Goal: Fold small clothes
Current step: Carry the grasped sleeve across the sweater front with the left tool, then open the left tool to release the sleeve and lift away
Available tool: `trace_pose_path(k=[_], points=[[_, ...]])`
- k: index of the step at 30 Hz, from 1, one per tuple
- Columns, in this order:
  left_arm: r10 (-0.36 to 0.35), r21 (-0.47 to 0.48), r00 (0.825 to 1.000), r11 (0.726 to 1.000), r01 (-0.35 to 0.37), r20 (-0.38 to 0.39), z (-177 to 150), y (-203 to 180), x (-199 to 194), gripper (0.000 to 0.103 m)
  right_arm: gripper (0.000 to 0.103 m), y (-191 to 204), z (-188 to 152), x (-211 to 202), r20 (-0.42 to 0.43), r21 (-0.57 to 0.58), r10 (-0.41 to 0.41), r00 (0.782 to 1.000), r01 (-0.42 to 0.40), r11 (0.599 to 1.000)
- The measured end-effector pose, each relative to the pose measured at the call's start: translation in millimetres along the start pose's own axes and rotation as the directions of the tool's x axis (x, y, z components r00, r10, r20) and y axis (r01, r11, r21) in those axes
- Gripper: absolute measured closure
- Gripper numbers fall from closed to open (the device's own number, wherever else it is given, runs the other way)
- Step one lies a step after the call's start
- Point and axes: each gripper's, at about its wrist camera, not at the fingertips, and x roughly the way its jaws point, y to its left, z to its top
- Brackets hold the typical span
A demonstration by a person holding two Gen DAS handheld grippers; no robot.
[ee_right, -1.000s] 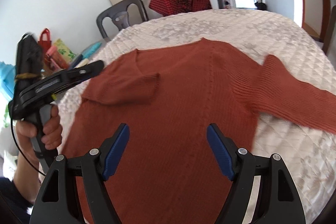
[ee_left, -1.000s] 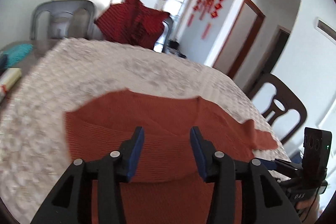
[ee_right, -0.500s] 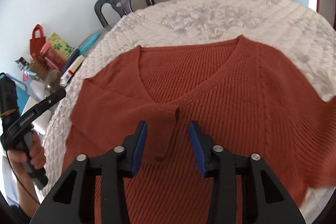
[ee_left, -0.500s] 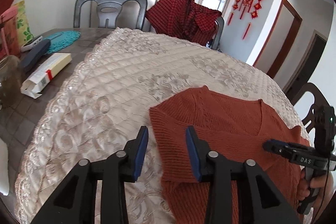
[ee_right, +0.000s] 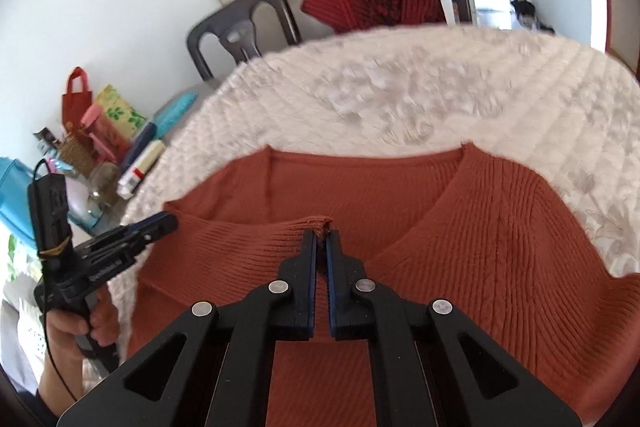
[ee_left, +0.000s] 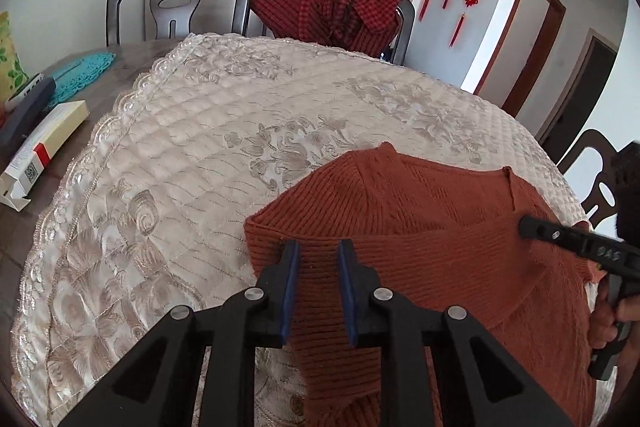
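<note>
A rust-orange ribbed V-neck sweater point(ee_left: 420, 227) lies flat on the quilted white table cover point(ee_left: 192, 163); it also shows in the right wrist view point(ee_right: 500, 235). Its left sleeve point(ee_right: 248, 239) is folded across the chest. My right gripper point(ee_right: 321, 241) is shut on the cuff of that sleeve point(ee_right: 316, 223). My left gripper point(ee_left: 317, 253) is partly open, its fingers over the sweater's left shoulder fold, holding nothing. Each gripper shows in the other's view: the right in the left wrist view point(ee_left: 560, 237), the left in the right wrist view point(ee_right: 132, 231).
A red checked garment point(ee_left: 336, 7) hangs over a chair at the table's far side, next to a dark plastic chair point(ee_left: 176, 3). A box point(ee_left: 44, 143), a teal mat point(ee_left: 80, 75), bags and a jar point(ee_right: 100, 183) crowd the left end. Another chair point(ee_left: 592, 171) stands right.
My right gripper closed from wide open onto the sleeve cuff. My left gripper moved from the sweater's middle to its left shoulder edge and narrowed its opening.
</note>
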Motion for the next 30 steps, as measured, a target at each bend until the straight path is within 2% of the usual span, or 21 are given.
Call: trace_pose_path(k=[3,5,7,10,13,21,25,30], points=[[0.016,0.006,1.000,1.000,-0.016,0.015,-1,-1,-9,0.081,0.097,-11,-4,11,-0.051,0.034,-0.021,0.998,0.023,0.999],[-0.032,-0.001,0.999,0.999,0.033,0.028,-3,-2,-22,0.081,0.096,-11,-8,4,-0.033,0.037,-0.027,0.999,0.028,0.999],[-0.044,0.026,0.998,0.999,0.044,0.038,-7,-8,-32,0.081,0.096,-6,-13,-8,-0.010,0.023,-0.031,0.999,0.031,0.999],[-0.056,0.061,0.998,0.997,0.056,-0.010,-19,-15,-30,0.081,0.096,5,-26,-18,-0.013,-0.025,-0.001,1.000,0.000,1.000],[-0.004,0.102,0.999,0.995,0.009,-0.046,-30,-17,-20,0.081,0.096,11,-40,-9,-0.065,-0.093,-0.040,0.997,0.033,0.995],[0.022,0.138,0.999,0.990,-0.016,-0.039,-32,-21,-21,0.080,0.096,5,-49,-13,-0.038,-0.119,-0.064,0.997,0.060,0.991],[0.071,0.139,0.997,0.988,-0.067,-0.024,-35,-27,-34,0.080,0.096,7,-52,-18,-0.049,-0.101,-0.074,0.996,0.069,0.992],[0.066,0.102,0.998,0.993,-0.066,0.010,-47,-35,-66,0.069,0.090,6,-65,-41,-0.021,-0.095,-0.093,0.995,0.090,0.991]])
